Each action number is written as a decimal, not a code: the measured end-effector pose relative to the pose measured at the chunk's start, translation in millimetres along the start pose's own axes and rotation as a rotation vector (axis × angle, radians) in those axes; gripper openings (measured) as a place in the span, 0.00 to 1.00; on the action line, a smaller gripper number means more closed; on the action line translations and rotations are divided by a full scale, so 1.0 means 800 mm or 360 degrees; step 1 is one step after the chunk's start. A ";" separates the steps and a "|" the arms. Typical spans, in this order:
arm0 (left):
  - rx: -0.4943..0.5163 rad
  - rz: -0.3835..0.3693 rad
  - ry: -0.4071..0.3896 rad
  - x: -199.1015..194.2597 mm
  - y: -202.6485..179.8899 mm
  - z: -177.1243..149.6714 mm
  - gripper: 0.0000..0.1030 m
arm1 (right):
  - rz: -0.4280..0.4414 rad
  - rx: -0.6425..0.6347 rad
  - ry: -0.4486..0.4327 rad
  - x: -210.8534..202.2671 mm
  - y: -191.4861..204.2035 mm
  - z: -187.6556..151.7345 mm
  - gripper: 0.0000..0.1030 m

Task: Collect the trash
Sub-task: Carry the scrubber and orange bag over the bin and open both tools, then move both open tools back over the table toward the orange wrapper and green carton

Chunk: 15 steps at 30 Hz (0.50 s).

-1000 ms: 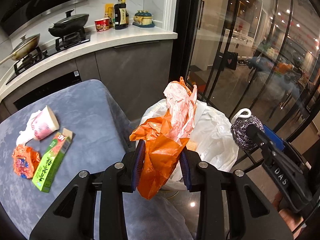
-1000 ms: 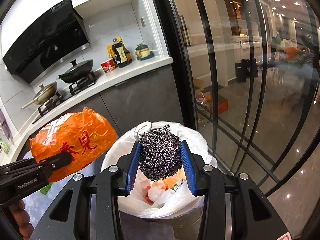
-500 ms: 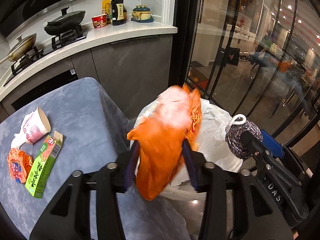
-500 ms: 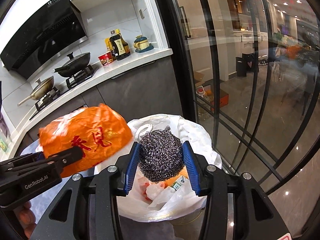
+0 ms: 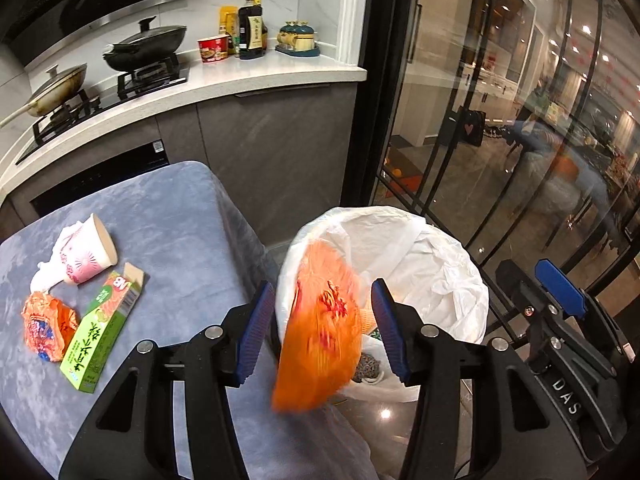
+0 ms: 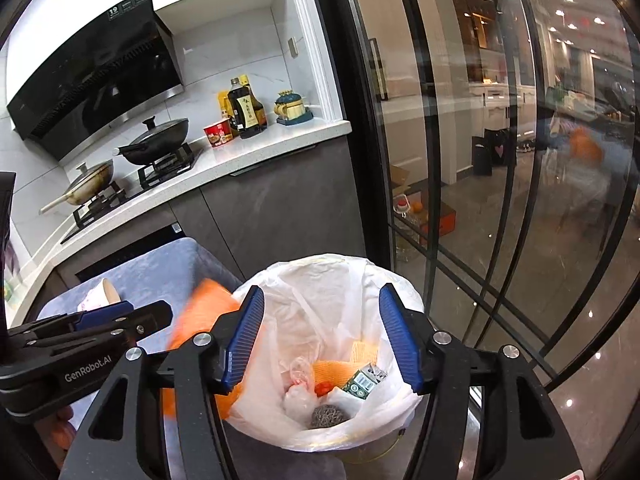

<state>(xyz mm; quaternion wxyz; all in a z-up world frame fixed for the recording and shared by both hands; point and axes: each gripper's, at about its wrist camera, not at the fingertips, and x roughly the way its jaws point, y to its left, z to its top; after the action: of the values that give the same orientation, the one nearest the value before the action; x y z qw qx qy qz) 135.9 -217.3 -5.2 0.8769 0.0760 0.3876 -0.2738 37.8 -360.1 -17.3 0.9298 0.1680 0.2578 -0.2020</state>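
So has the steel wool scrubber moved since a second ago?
Yes. It dropped from between the right gripper's just-opened jaws and now lies at the bottom of the white bin liner, steel wool scrubber among the trash.

Upper left: white worktop over grey cabinets, with a gas hob and black extractor hood. Right: black-framed glass doors reflect ceiling lights. Floor is glossy.

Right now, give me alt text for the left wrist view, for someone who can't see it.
The left gripper stands open, its jaws having just been opening, as a blurred orange plastic bag drops between them at the rim of a white-lined trash bin. To the left, a paper cup, a green carton and an orange wrapper lie on a blue-grey tablecloth.
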 end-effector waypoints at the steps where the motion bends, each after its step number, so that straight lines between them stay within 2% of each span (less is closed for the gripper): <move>1: -0.0008 0.0003 -0.0007 -0.003 0.004 0.000 0.47 | 0.0001 -0.0004 -0.0004 -0.002 0.002 0.000 0.57; 8: -0.0059 0.0020 -0.0043 -0.024 0.030 -0.001 0.47 | 0.0030 -0.0048 -0.0029 -0.016 0.027 0.004 0.57; 15: -0.0152 0.0063 -0.0074 -0.048 0.077 -0.008 0.48 | 0.0084 -0.0098 -0.0050 -0.029 0.063 0.006 0.57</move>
<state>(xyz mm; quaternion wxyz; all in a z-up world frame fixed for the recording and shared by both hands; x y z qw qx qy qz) 143.9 -147.5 13.1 0.8935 0.0355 0.3782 -0.2393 45.2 -312.0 9.7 0.9434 0.1427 0.2449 -0.1720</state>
